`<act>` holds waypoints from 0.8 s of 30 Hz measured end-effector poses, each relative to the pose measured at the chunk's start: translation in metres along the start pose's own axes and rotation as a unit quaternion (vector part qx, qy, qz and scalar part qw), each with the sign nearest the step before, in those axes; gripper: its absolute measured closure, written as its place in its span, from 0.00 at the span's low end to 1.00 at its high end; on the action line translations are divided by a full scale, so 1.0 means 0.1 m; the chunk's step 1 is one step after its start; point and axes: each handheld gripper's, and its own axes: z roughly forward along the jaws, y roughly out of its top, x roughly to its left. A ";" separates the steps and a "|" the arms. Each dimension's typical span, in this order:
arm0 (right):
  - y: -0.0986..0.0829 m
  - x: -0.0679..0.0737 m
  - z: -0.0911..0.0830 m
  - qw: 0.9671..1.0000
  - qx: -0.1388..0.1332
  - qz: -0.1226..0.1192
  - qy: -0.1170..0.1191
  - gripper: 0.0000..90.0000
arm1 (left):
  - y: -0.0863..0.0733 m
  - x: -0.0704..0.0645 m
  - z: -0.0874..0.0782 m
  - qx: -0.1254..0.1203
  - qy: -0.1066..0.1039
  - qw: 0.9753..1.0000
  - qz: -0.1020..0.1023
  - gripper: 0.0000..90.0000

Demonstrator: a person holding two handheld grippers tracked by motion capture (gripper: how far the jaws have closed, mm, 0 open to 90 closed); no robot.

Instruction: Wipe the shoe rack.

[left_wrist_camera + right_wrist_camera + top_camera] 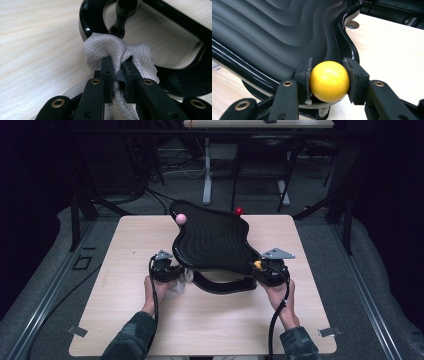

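**A:** Where does the job stand, as you read it?

**B:** Partway, I'd judge. Your left gripper (116, 75) has its fingers (108, 72) pinched tight on a bunched white cloth (105, 47), and the wad is pressed against the glossy black frame (86, 27) at the near left corner of the wavy black tray (212, 237). That looks like wiping in hand, not finished: the cloth touches only that one corner, and I can't tell from here which parts are already clean.

**A:** And your other hand?

**B:** Your right gripper (329, 81) has its fingers (303, 75) closed on the yellow ball (329, 81), one pad on each side, at the tray's near right corner just above its rim. Whether the ball rests on the tray or hangs free I can't tell. The pink ball (181, 218) and the red ball (239, 211) sit at the tray's far edge, untouched, so if they need handling too, that is left.

**A:** How are your arms placed?

**B:** Both forearms come in low from the near side of the bench (130, 245), hands well apart, one at each near corner of the tray. Your left hand (154, 289) lies low, close to the bench, fingers aimed forward into the frame; your right hand (280, 295) points forward too, gripper level with the tray's edge.
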 end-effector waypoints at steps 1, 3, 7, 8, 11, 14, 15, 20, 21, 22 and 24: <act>0.00 0.00 0.00 1.000 0.000 -0.001 0.002 0.67 | 0.00 0.00 0.01 0.001 -0.001 1.000 -0.001 0.90; 0.00 0.00 0.00 1.000 0.002 -0.001 0.004 0.67 | 0.00 -0.01 0.01 0.000 0.000 1.000 -0.003 0.90; 0.00 0.00 0.00 1.000 0.001 0.000 0.002 0.67 | 0.03 -0.02 -0.03 -0.006 0.001 1.000 0.004 0.90; 0.00 0.00 0.00 1.000 0.002 0.000 0.002 0.67 | 0.05 -0.03 -0.04 -0.009 0.002 1.000 0.006 0.90; 0.00 0.00 0.00 1.000 0.001 -0.002 0.002 0.67 | 0.11 -0.05 -0.10 -0.018 0.000 1.000 0.014 0.90; 0.00 0.00 0.00 1.000 0.000 -0.001 0.004 0.67 | 0.19 -0.07 -0.15 -0.025 0.000 0.999 0.019 0.90; 0.00 0.00 0.00 1.000 0.000 0.000 0.004 0.67 | 0.21 -0.07 -0.17 -0.027 0.000 0.999 0.022 0.90; 0.00 0.00 0.00 1.000 0.000 0.001 0.001 0.67 | 0.33 -0.09 -0.28 -0.039 -0.003 0.999 0.033 0.90; 0.00 0.00 0.00 1.000 0.000 0.001 0.001 0.67 | 0.36 -0.10 -0.30 -0.044 -0.003 0.998 0.033 0.90; 0.00 0.00 0.00 1.000 0.001 0.002 0.002 0.67 | 0.39 -0.11 -0.31 -0.048 -0.003 0.998 0.033 0.90; 0.00 0.00 0.00 1.000 0.001 0.002 0.003 0.67 | 0.44 -0.12 -0.34 -0.048 0.002 0.998 0.042 0.90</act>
